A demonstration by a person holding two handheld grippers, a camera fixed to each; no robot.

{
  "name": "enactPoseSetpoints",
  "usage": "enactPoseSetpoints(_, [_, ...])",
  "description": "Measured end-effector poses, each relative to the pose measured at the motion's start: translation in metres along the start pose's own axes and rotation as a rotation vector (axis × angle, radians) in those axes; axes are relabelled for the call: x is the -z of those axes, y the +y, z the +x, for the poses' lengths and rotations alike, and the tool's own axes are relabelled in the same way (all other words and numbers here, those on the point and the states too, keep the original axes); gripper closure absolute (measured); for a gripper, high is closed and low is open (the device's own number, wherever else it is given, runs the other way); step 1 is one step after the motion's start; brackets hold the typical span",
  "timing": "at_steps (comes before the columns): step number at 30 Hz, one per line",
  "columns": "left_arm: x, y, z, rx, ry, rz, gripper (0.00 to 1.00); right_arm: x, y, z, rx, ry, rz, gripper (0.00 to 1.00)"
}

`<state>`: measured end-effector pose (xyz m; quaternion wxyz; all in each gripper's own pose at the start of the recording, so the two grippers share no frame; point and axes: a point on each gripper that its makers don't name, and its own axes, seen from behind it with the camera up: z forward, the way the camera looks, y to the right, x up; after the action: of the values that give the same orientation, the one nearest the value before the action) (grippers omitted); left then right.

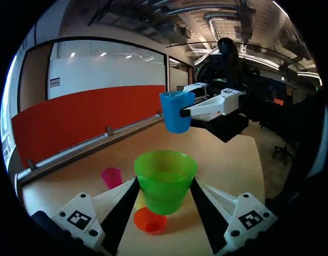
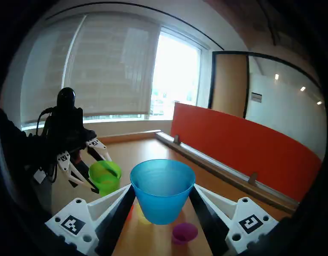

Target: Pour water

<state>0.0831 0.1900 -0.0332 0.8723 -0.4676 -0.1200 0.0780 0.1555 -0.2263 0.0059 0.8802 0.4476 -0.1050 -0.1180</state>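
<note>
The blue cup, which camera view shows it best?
The right gripper view: the blue cup is near and central between the fingers, its inside visible. The left gripper view shows it small, from the side.

Green cup (image 1: 165,181); blue cup (image 2: 162,190); pink cup (image 1: 111,177); orange cup (image 1: 150,220). Fingers (image 1: 108,196) white, black inside; black-white square markers (image 1: 80,219). Table (image 1: 232,166) pale wood. Partition (image 1: 78,115) orange-red. Blinds (image 2: 108,68) pale beige.

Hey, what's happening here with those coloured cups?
Two hand-held grippers are at work. The left gripper clamps a green cup in its jaws, and the right gripper clamps a blue cup. Both cups are upright and apart, held above a wooden table where a small pink cup and an orange cup stand. Nothing is being poured at this moment.
</note>
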Motion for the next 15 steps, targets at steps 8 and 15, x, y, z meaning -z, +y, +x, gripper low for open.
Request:
enactPoseSetpoints(8, [0.005,-0.003,-0.008,-0.008,-0.037,0.005,0.18,0.006,0.0,-0.01,0.011,-0.032,0.005,0.11])
enactPoseSetpoints(15, [0.011,-0.008,-0.013,-0.013,-0.061,0.016,0.17,0.011,0.003,-0.019,0.013,-0.056,0.001,0.11])
